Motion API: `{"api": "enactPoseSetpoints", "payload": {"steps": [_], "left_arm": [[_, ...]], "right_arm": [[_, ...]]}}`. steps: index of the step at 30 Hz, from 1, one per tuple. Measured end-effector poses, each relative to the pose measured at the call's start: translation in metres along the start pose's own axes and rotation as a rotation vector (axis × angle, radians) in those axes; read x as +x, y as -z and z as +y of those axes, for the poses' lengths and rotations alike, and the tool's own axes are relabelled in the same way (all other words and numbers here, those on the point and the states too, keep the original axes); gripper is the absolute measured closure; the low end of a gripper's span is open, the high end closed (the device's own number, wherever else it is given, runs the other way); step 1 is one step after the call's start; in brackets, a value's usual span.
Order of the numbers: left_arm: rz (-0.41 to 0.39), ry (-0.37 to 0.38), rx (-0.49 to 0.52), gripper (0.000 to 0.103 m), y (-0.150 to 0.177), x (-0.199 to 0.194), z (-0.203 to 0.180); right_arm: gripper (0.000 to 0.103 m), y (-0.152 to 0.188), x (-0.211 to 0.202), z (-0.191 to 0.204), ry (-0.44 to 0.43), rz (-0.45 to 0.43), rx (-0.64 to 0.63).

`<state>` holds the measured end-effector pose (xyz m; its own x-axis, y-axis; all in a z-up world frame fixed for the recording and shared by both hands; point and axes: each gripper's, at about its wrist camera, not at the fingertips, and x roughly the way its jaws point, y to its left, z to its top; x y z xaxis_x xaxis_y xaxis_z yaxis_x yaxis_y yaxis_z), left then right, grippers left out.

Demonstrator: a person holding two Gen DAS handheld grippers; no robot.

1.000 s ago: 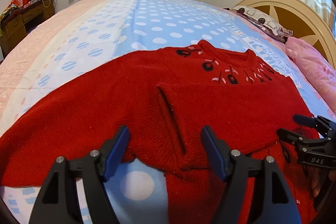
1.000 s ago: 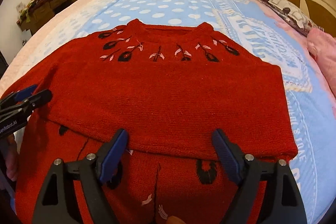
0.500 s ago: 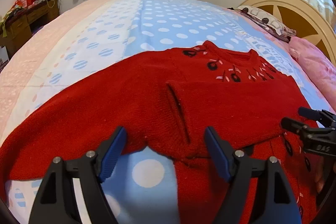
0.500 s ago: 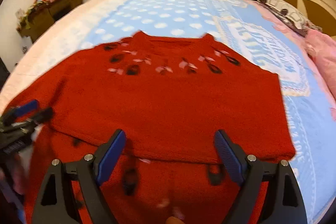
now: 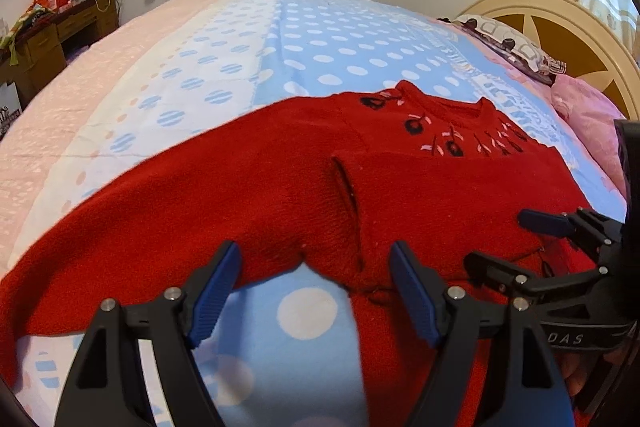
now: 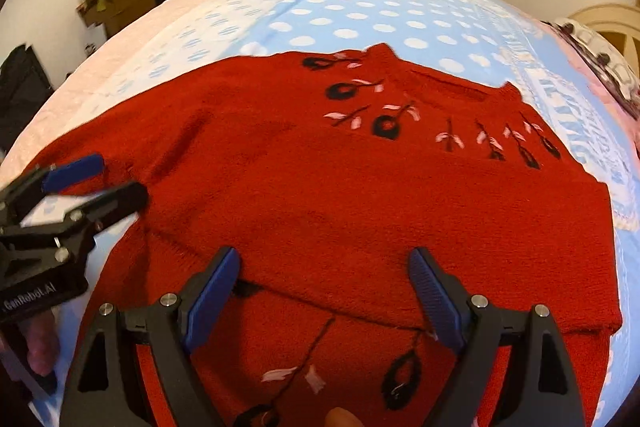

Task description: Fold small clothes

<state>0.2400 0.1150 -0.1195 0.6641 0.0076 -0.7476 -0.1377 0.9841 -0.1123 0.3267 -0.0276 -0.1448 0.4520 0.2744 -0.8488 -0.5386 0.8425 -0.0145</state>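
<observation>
Red sweater [image 6: 360,195] lies flat on the bed [image 5: 320,39], one sleeve already folded across the chest. Both grippers, left [image 5: 316,291] and right [image 6: 324,295], have backed off a bit since a second ago, jaws apart and empty. Other sleeve probably goes next.

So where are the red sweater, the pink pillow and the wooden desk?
red sweater [image 6: 360,195], right wrist view, middle of folded body.
pink pillow [image 5: 588,119], left wrist view, top surface.
wooden desk [image 5: 36,47], left wrist view, drawer front.

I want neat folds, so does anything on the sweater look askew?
The red sweater is unevenly folded: one sleeve is folded across the chest, the other sleeve still sprawls out over the bedspread.
</observation>
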Motion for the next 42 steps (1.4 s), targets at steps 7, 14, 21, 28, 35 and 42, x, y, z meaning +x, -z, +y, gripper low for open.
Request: {"api": "enactPoseSetpoints", "payload": {"steps": [7,14,21,28,35,42], "left_arm": [[-0.045,-0.058,0.040,0.024,0.007,-0.034,0.012],[-0.060,-0.223,0.058,0.024,0.033,-0.070,0.062],[-0.061,-0.408,-0.056,0.024,0.059,-0.110,0.146],[-0.053,-0.506,-0.276,0.024,0.076,-0.125,0.230],[-0.014,-0.326,-0.417,0.041,0.074,-0.097,0.244],[0.043,-0.342,-0.396,0.081,0.075,-0.078,0.237]], "right_arm": [[0.016,0.007,-0.013,0.017,-0.009,-0.016,-0.068],[0.016,0.023,-0.032,0.011,-0.028,-0.026,-0.048],[0.016,0.050,-0.065,0.013,-0.042,-0.053,-0.085],[0.016,0.076,-0.096,0.021,-0.061,-0.089,-0.112],[0.016,0.091,-0.107,0.029,-0.069,-0.098,-0.131],[0.016,0.100,-0.112,0.028,-0.092,-0.108,-0.101]]}}
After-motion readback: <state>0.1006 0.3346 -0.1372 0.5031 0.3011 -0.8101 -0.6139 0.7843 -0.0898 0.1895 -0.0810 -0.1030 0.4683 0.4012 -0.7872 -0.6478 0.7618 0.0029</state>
